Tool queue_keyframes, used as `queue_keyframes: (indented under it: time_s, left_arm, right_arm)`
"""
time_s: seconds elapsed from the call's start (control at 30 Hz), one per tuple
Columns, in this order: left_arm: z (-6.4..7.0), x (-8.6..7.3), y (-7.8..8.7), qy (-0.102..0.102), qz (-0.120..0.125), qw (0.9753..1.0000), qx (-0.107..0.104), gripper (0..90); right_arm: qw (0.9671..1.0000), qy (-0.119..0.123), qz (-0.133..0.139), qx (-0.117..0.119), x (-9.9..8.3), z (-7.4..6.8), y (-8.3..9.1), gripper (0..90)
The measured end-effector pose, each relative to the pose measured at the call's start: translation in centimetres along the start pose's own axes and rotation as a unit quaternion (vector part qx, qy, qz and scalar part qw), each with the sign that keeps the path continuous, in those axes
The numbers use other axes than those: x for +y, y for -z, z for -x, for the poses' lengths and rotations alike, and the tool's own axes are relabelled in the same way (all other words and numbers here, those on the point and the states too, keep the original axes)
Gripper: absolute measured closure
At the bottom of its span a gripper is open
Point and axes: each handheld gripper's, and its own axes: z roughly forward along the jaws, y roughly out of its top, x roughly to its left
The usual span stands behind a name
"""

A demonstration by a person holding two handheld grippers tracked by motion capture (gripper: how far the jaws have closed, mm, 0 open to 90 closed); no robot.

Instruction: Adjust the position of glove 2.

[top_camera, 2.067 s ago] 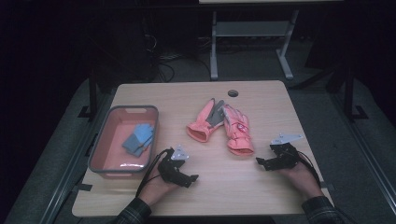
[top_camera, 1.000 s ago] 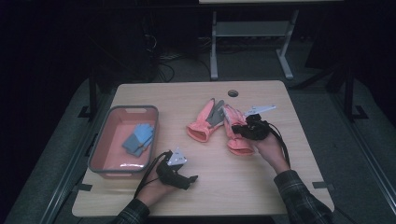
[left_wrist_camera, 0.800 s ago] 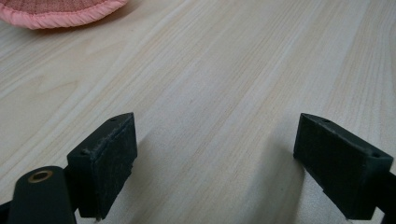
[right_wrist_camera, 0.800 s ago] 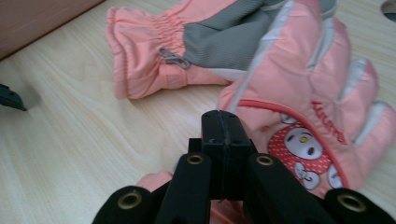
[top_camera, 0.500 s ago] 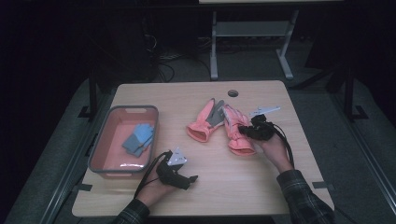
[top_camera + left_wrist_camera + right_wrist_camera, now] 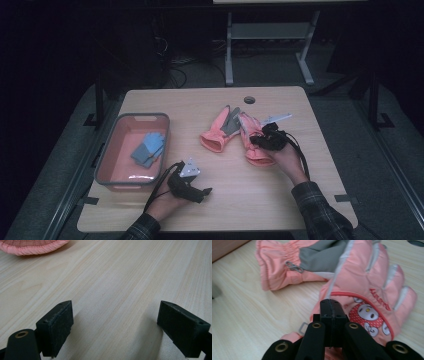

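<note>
**A:** Where do your right tongs (image 6: 330,315) stand against the pink padded glove with the cartoon face on its back (image 6: 372,297)?

**B:** Your right tongs are low over that glove, at its cuff end. Their jaws are pressed together, and you can't tell from the right gripper view whether any fabric is pinched between them. The glove's fingers run away from the tongs, up and to the right, so its long axis lies roughly along your line of reach.

**A:** And the second pink glove with the grey palm (image 6: 294,267)?

**B:** It lies just beyond and left of your right tongs, touching the first glove where their finger ends cross. Its gathered cuff points left.

**A:** What about your left tongs (image 6: 115,327)?

**B:** They rest on the pale wooden counter (image 6: 120,277) with the jaws spread wide and nothing between them. The grey-rimmed pink plastic bin (image 6: 116,150) sits just to their left, with a blue glove (image 6: 148,147) lying in it.

**A:** Which hand is nearer?

**B:** Your right, plainly. Both pink gloves are well apart from your left tongs. You'd probably need to carry the glove leftward across the counter to reach the bin.
</note>
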Motion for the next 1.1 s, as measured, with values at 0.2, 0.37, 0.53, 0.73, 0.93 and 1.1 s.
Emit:
queue_keyframes:
  time_s: [0.2,0.37,0.53,0.73,0.93,1.1]
  left_arm:
    - [0.0,0.0,0.0,-0.002,-0.001,1.0,0.001,12.6]
    - [0.0,0.0,0.0,-0.002,0.0,1.0,0.001,12.6]
    - [0.0,0.0,0.0,-0.002,0.0,1.0,0.001,12.6]
    - [0.0,0.0,0.0,-0.002,0.0,1.0,0.001,12.6]
    - [0.0,0.0,0.0,-0.002,-0.001,1.0,0.002,12.6]
    - [0.0,0.0,0.0,-0.002,0.0,1.0,0.003,12.6]
  right_arm:
    - [0.9999,0.005,-0.002,0.01,0.1,-0.8,0.1,89.9]
    - [0.9994,0.03,-0.019,0.003,0.3,-1.7,-1.1,90.0]
    - [0.9992,0.018,-0.032,-0.015,0.0,-1.1,-0.9,90.0]
    - [0.9991,-0.003,-0.033,-0.028,-0.7,0.3,-0.3,90.0]
    - [0.9984,-0.023,-0.029,-0.042,-1.4,1.6,0.6,90.0]
    - [0.9974,-0.027,-0.03,-0.059,-2.0,2.6,1.5,90.0]
